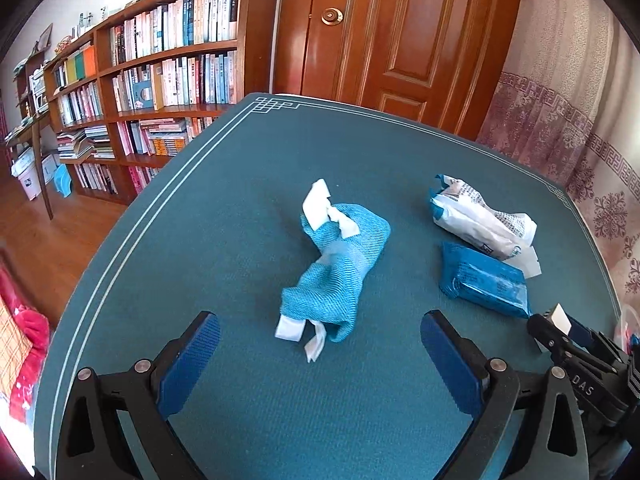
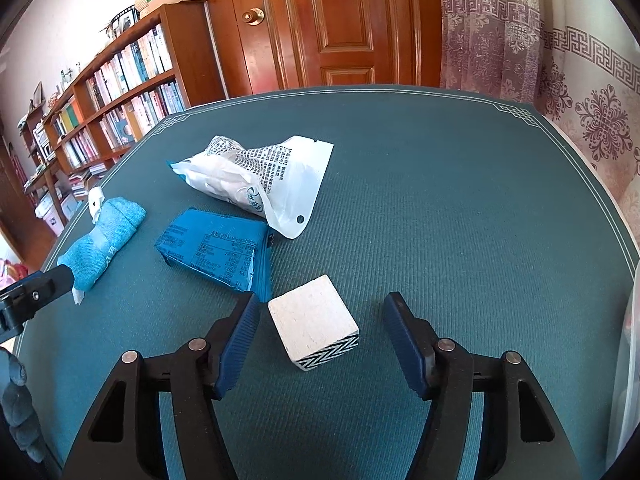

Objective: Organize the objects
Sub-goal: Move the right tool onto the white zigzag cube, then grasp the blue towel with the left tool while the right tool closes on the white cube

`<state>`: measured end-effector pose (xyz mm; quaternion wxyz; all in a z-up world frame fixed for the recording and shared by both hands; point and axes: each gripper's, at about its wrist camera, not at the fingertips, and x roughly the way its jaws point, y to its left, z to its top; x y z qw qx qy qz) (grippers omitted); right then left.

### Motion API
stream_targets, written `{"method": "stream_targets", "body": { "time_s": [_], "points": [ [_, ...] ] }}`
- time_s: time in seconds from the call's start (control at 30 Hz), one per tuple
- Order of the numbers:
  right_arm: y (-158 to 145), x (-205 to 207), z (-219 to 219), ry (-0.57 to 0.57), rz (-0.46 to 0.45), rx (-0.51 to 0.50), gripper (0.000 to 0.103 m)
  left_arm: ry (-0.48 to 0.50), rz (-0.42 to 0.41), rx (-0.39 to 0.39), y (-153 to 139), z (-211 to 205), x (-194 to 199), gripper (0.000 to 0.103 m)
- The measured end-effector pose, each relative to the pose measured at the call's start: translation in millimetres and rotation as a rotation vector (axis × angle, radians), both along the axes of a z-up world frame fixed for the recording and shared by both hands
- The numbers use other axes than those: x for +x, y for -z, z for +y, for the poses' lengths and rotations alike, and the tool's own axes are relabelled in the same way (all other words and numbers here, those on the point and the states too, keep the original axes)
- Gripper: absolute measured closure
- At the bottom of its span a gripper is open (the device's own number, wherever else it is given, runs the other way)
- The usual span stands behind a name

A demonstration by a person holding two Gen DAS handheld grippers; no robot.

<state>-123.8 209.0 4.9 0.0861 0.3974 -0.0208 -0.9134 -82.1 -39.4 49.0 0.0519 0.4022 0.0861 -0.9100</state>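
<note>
A white wooden cube (image 2: 312,322) with a black zigzag side stands on the teal table mat (image 2: 440,200). It sits between the fingers of my right gripper (image 2: 322,300), which is open; the left pad is close to the cube and the right pad stands clearly off it. Just beyond the cube lie a blue packet (image 2: 216,248) and a white printed plastic bag (image 2: 256,176). A blue knitted cloth bundle (image 1: 336,256) with white tags lies mid-table. My left gripper (image 1: 320,320) is open just short of the bundle's near end and holds nothing.
A bookshelf (image 1: 168,64) and wooden floor lie past the table's left edge. A wooden door (image 1: 400,32) is behind, and a patterned curtain (image 2: 560,80) hangs at the right. Something of clear plastic (image 2: 632,340) stands at the table's right edge.
</note>
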Motion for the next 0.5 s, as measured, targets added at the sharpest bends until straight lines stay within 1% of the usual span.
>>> {"method": "stream_targets", "body": {
  "time_s": [0.17,0.3,0.4,0.5],
  "points": [
    [0,0,1,0.0,0.0,-0.001,0.038,-0.021,-0.007,-0.044,0,-4,-9,0.001],
    [0,1,1,0.0,0.001,-0.008,0.038,0.0,-0.019,-0.068,3,4,-20,0.001],
    [0,1,1,0.0,0.001,-0.013,0.038,0.015,-0.023,-0.103,7,10,-30,0.001],
    [0,1,1,0.0,0.001,-0.018,0.038,0.004,-0.041,-0.128,14,12,-39,0.001]
  ]
}}
